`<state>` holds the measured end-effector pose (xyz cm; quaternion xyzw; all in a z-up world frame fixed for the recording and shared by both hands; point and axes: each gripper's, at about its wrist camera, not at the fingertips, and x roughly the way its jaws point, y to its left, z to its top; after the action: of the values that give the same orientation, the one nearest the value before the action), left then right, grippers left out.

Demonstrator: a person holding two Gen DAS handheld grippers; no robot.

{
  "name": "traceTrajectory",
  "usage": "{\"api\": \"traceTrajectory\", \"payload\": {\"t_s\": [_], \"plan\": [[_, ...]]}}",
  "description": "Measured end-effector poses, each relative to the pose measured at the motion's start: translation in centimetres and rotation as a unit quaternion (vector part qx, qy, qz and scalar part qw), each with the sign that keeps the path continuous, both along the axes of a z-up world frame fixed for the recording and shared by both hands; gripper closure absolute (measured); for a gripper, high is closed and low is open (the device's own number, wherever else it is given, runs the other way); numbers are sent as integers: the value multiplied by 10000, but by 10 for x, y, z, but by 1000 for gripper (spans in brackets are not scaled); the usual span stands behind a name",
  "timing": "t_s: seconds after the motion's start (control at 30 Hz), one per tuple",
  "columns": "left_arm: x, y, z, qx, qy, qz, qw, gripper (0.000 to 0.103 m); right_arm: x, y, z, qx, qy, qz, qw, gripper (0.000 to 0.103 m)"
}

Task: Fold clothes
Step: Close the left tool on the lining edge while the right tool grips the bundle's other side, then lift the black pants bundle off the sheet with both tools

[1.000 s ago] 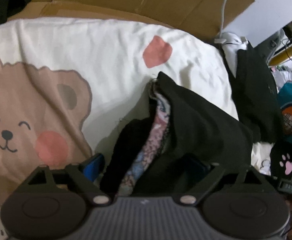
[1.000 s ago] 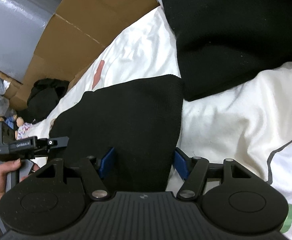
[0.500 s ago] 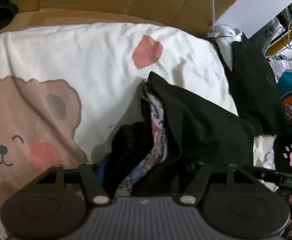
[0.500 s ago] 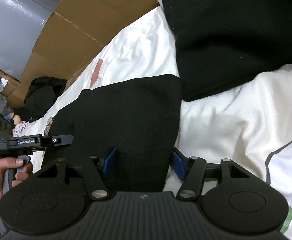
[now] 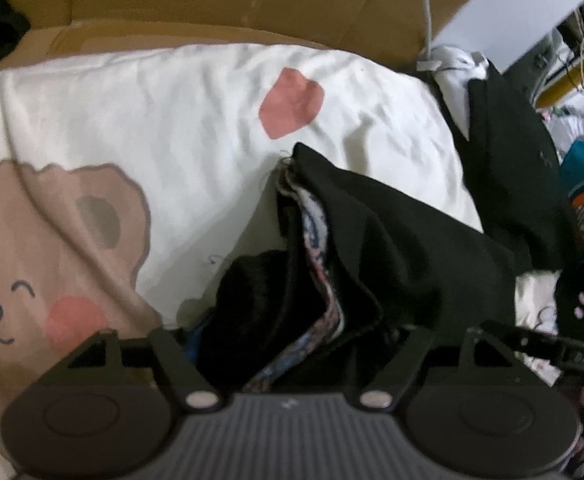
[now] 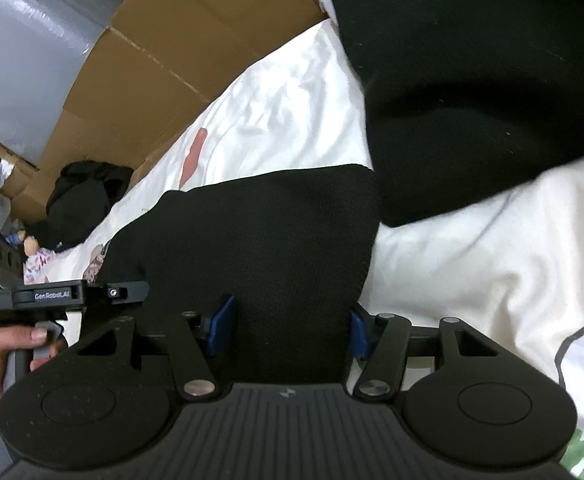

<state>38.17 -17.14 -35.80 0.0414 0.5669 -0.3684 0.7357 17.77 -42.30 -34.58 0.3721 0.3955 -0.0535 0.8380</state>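
A black garment (image 6: 260,248) with patterned lining (image 5: 315,236) lies bunched on the bear-print bedsheet (image 5: 152,120), part-folded by my judgement. Left tongs (image 5: 292,344) clamp its edge; right tongs (image 6: 288,324) straddle it, wide.

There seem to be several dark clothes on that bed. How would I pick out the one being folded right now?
Start from the white bedsheet with the big brown bear print. Near its middle lies a black garment, reaching toward both cameras and lying between each gripper's jaws. Unlike the plain black pile beyond it, this one shows a pink-and-blue patterned lining along its opened edge.
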Motion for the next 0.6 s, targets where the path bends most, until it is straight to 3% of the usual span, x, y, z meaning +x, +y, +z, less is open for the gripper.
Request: {"api": "traceTrajectory", "payload": {"t_s": [0.13,0.23,0.5,0.6], "plan": [[-1,5,1,-95,0,42,9999,50,-1,-3,-2,67,28,-15,10000,71],[-8,8,7,-163,-165,132,9996,62,-2,-3,0,112,-27,16,9999,82],[-25,17,22,-356,-541,370,9972,70,-12,-3,14,71,-267,-59,9996,90],[-30,26,29,-592,-555,535,9953,71,-17,-3,18,98,-390,-79,9992,90]]}}
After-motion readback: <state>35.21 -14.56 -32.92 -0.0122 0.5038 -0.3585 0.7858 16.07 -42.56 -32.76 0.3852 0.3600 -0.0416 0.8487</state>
